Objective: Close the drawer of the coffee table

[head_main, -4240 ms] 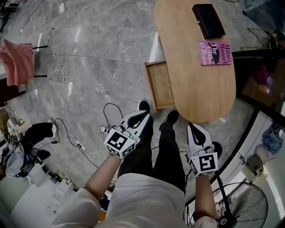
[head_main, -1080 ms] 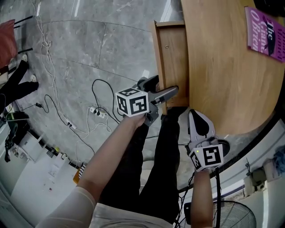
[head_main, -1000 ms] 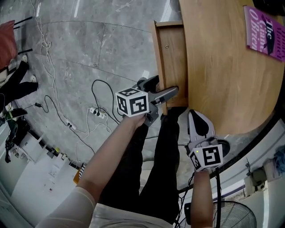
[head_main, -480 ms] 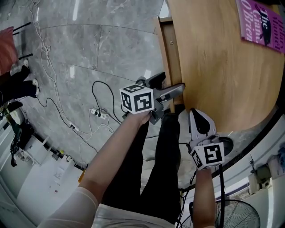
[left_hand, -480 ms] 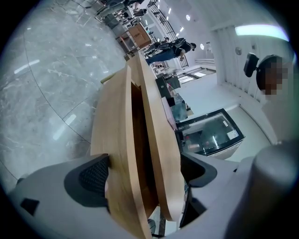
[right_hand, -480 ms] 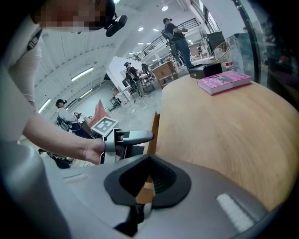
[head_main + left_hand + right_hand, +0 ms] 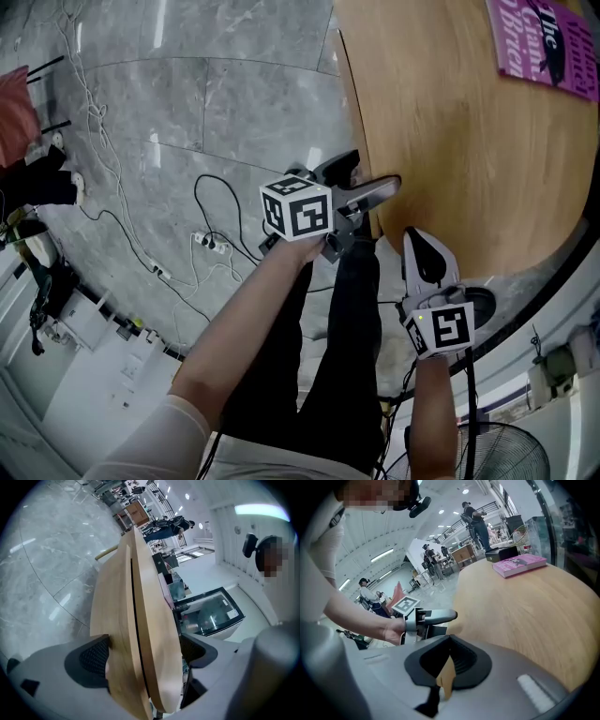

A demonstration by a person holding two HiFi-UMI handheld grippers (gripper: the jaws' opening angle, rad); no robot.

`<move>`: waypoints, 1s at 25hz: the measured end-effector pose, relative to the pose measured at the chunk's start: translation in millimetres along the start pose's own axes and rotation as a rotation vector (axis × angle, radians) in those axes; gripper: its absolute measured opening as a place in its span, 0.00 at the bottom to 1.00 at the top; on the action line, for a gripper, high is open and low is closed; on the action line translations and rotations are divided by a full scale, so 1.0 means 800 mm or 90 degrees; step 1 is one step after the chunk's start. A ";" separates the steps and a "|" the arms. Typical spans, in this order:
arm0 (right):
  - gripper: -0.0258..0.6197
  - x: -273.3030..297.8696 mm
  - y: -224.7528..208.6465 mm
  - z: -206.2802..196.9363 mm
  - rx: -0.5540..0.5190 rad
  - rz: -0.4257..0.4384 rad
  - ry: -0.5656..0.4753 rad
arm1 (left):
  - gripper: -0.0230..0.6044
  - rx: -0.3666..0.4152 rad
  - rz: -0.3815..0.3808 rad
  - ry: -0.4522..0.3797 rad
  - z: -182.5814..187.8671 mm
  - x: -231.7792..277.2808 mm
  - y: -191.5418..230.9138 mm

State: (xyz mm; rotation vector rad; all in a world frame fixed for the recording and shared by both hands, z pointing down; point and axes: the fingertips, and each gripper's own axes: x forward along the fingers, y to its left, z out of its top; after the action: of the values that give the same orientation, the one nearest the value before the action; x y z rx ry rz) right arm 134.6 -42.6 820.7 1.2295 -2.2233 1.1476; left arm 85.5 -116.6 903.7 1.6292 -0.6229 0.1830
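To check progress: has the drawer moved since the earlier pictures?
Yes. The drawer has slid in under the tabletop; it no longer juts past its edge.

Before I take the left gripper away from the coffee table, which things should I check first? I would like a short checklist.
1. Drawer pushed in: ok. In the head view nothing sticks out from the coffee table.
2. Drawer front fully flush: cannot tell. A dark seam shows beside it.
3. Left gripper free to withdraw: ok. Its jaws are apart, straddling the table edge.
4. Right gripper clear: ok. It is shut, empty and beside the table.
5. Pink book safe: ok. It lies far from that edge.
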 end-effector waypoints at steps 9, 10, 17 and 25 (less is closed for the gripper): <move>0.06 -0.001 -0.006 -0.003 0.001 0.018 -0.016 | 0.77 0.004 -0.063 0.020 -0.003 0.031 -0.019; 0.06 0.000 -0.005 -0.004 0.000 0.021 -0.016 | 0.77 0.006 -0.069 0.023 -0.003 0.035 -0.021; 0.06 0.004 -0.009 -0.009 0.003 0.027 -0.024 | 0.77 0.003 -0.087 0.017 -0.004 0.047 -0.023; 0.06 0.003 -0.009 -0.014 -0.010 0.025 -0.025 | 0.77 0.051 -0.091 0.058 -0.009 0.043 -0.026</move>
State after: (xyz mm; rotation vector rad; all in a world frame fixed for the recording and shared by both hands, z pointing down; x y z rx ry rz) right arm 138.3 -36.9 832.2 1.2176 -2.2903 1.1280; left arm 126.5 -119.0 903.1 1.7264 -0.4328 0.1783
